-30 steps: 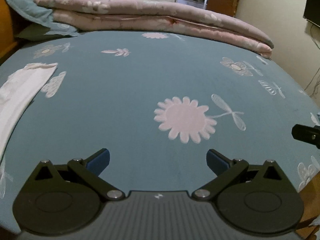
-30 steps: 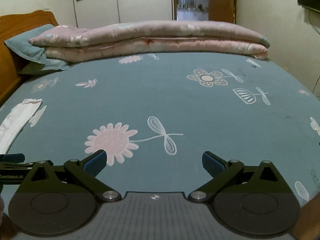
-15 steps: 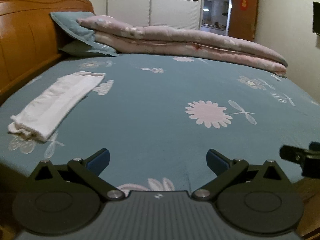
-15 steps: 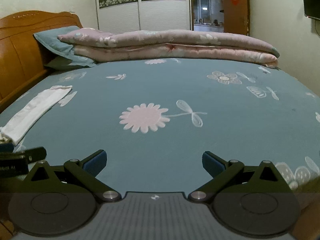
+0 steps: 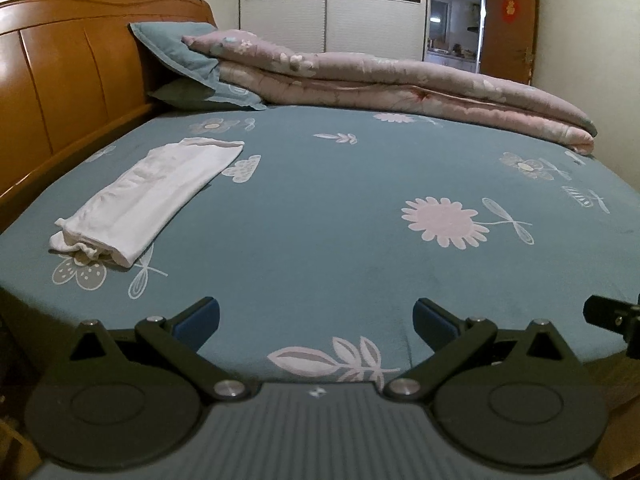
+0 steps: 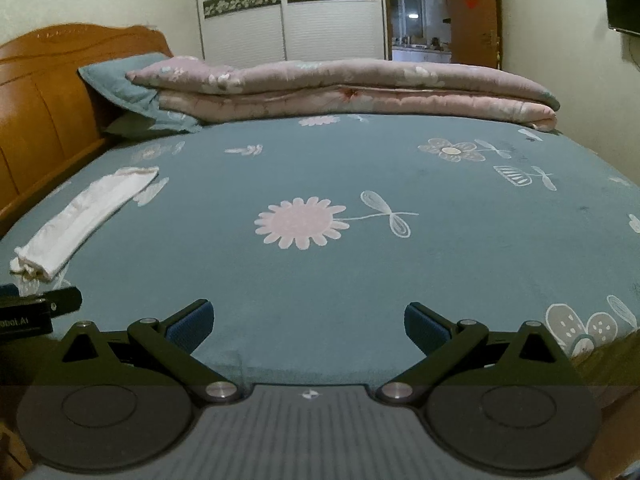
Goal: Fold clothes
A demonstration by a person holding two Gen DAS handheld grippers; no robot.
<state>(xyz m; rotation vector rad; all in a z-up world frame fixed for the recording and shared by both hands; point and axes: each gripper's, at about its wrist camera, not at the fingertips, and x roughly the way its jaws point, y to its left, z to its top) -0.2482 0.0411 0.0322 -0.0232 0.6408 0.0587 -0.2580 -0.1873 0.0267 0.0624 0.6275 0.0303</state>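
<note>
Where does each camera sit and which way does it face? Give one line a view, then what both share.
Left wrist: on the left gripper at the bed's near edge, facing the headboard; its open fingers show, with the right gripper's tip at right.
Right wrist: on the right gripper, beside it, facing the same way; open fingers show, the left gripper's tip at left.
Shared: the folded white garment, pink quilt, and blue sheet.

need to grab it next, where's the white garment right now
The folded white garment lies on the left side of the teal bedsheet, near the wooden headboard, away from both open grippers.
</note>
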